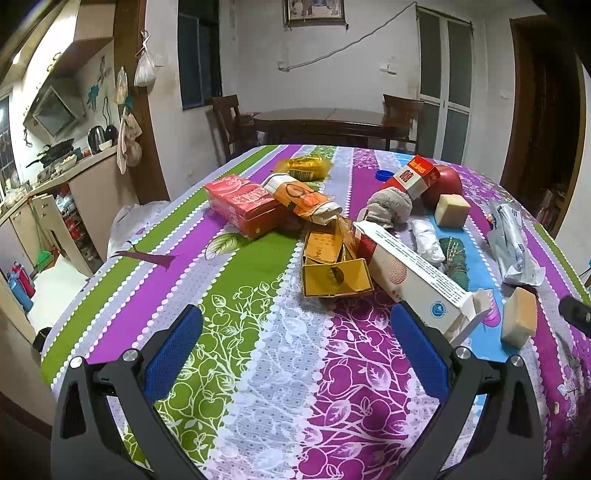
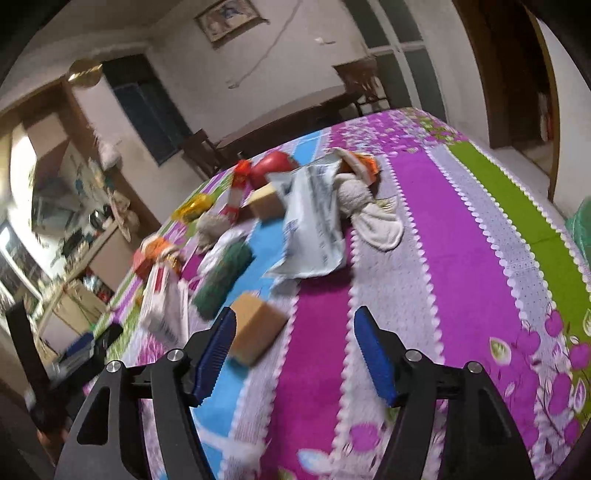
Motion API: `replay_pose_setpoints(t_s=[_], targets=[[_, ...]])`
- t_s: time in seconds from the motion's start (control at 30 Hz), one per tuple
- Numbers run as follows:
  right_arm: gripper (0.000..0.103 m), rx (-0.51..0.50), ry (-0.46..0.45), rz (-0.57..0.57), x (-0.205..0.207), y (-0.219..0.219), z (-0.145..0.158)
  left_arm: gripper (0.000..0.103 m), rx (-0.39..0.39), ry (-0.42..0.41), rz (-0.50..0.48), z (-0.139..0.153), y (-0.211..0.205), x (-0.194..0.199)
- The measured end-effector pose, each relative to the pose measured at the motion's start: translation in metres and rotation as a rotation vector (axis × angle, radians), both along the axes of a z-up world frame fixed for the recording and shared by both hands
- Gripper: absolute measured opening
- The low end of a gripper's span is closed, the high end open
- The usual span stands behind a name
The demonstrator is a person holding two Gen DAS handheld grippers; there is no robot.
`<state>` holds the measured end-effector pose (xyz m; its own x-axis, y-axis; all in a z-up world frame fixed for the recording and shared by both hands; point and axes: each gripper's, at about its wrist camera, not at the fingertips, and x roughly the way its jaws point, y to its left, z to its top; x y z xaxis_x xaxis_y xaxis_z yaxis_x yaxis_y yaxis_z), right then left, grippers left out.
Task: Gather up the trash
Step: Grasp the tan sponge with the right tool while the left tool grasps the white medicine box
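The right gripper (image 2: 293, 350) hangs spread and empty over the table (image 2: 461, 240). The tan block (image 2: 258, 328) lies just beside its left finger, toward the table's near edge. The left gripper (image 1: 295, 347) is spread too, holding nothing.

A home: kitchen counter (image 1: 55, 177) with pans, dining table (image 1: 325, 122), framed picture (image 1: 314, 11).

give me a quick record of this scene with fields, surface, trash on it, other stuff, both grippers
surface: table under a striped flowered cloth
trash: red carton, orange wrapper, flattened yellow box, long white box, white plastic bag
other things: red apple, grey sock, two tan blocks
left gripper: open, nothing between its fingers
right gripper: open, empty, a tan block just beyond its left finger
view quality: right wrist view is motion-blurred
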<state>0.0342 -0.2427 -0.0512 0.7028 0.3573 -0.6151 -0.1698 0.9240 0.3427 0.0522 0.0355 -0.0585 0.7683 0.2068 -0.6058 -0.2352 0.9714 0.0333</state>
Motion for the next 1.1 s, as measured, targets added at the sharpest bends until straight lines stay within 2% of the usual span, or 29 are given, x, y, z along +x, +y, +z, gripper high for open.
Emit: replay_pose_setpoints(t_s=[0.1, 0.23, 0.3, 0.47, 0.53, 0.57, 0.67, 0.77, 0.83, 0.87, 1.03, 1.1], targets=[[0.068, -0.057, -0.038, -0.002, -0.016, 0.005, 0.004, 0.098, 0.008, 0.000, -0.006, 0.001, -0.003, -0.001], [0.068, -0.130, -0.072, 0.012, -0.014, 0.009, 0.008, 0.098, 0.015, -0.001, -0.012, 0.003, -0.006, -0.002], [0.068, -0.182, -0.078, 0.056, -0.004, 0.015, 0.009, 0.098, 0.017, 0.001, -0.015, 0.003, -0.006, -0.003], [0.067, -0.301, -0.072, 0.260, 0.015, 0.049, 0.008, 0.098, 0.013, 0.007, -0.005, 0.003, -0.001, -0.005], [0.067, -0.294, -0.035, 0.330, 0.023, 0.059, 0.006, 0.098, 0.006, 0.012, 0.011, 0.002, 0.005, -0.005], [0.067, -0.284, -0.025, 0.356, 0.026, 0.062, 0.005, 0.098, 0.000, 0.016, 0.020, 0.002, 0.009, -0.005], [0.067, -0.373, -0.029, 0.355, 0.035, 0.074, 0.002, 0.098, -0.015, 0.018, 0.040, 0.002, 0.019, -0.006], [0.067, -0.362, 0.019, 0.358, 0.043, 0.079, -0.003, 0.098, -0.021, 0.014, 0.052, 0.004, 0.025, -0.007], [0.061, -0.375, 0.025, 0.345, 0.043, 0.080, -0.004, 0.098, -0.025, 0.012, 0.052, 0.005, 0.026, -0.007], [0.054, -0.371, 0.023, 0.338, 0.043, 0.079, -0.004, 0.098, -0.025, 0.013, 0.051, 0.005, 0.026, -0.007], [0.048, -0.274, 0.013, 0.326, 0.033, 0.064, 0.000, 0.098, -0.049, 0.015, 0.009, 0.008, 0.024, -0.006], [0.047, -0.232, -0.011, 0.309, 0.023, 0.056, 0.006, 0.098, -0.088, 0.024, -0.029, 0.010, 0.022, -0.005]])
